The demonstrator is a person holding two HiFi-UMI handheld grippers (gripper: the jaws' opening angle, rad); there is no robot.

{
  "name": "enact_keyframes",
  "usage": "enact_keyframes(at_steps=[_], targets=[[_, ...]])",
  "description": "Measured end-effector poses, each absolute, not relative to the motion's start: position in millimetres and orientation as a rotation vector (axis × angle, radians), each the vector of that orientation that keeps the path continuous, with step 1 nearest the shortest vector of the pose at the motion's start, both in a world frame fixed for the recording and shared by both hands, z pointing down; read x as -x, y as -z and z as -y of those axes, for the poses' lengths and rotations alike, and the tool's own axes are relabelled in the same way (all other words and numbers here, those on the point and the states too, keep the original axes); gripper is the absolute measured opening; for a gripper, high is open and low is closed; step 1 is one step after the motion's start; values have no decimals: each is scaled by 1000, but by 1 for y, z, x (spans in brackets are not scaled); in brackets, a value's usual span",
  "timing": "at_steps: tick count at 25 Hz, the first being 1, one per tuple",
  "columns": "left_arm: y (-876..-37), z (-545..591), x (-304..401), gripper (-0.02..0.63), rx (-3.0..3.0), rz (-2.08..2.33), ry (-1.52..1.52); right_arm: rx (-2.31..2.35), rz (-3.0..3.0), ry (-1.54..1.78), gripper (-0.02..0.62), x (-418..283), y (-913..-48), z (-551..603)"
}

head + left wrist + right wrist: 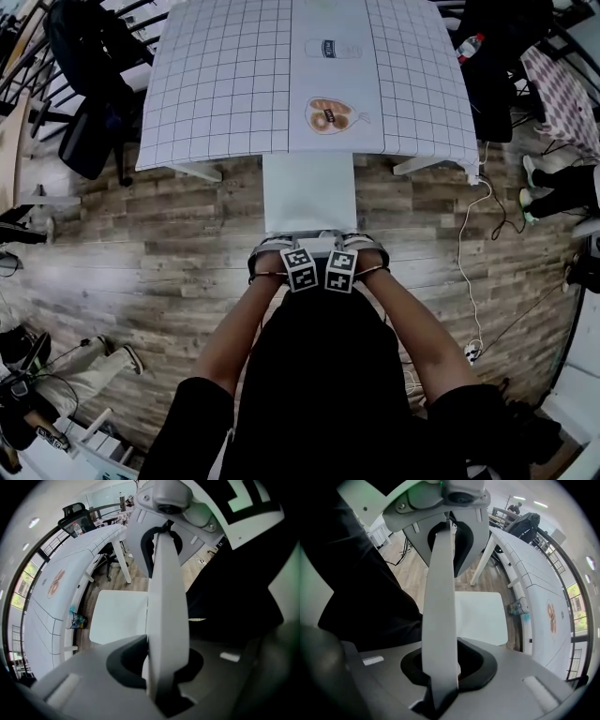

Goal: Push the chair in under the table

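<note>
A white chair has its seat point(309, 192) partly under the near edge of the table point(225, 84), which wears a white grid cloth. Both grippers point down side by side at the chair's backrest, right in front of my body. My left gripper point(274, 247) is shut on the backrest's top edge point(166, 616), with the seat point(117, 616) beyond it. My right gripper point(364, 246) is likewise shut on the backrest point(439, 620), above the seat point(480, 618). The white slab fills the gap between each pair of jaws.
Black office chairs point(89, 94) stand left of the table. A white cable point(466, 272) trails over the wooden floor at the right, near a person's feet point(548, 187). A glass cup point(518, 606) stands on the floor under the table, and a bottle point(469, 45) sits at the table's right.
</note>
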State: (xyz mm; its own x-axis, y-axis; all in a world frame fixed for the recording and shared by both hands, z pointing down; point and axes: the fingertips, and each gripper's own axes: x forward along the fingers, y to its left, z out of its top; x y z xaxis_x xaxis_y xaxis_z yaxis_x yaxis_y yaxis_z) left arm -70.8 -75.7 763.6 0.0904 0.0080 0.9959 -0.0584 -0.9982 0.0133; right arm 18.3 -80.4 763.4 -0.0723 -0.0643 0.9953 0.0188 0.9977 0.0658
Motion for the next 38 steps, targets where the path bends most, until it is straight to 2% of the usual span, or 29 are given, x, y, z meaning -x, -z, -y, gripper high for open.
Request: enact_keyframes(at_steps=[38], targets=[[-762,215,68,92,-2222,89,-2069,-16,1643,63,75,-23,-763,220]])
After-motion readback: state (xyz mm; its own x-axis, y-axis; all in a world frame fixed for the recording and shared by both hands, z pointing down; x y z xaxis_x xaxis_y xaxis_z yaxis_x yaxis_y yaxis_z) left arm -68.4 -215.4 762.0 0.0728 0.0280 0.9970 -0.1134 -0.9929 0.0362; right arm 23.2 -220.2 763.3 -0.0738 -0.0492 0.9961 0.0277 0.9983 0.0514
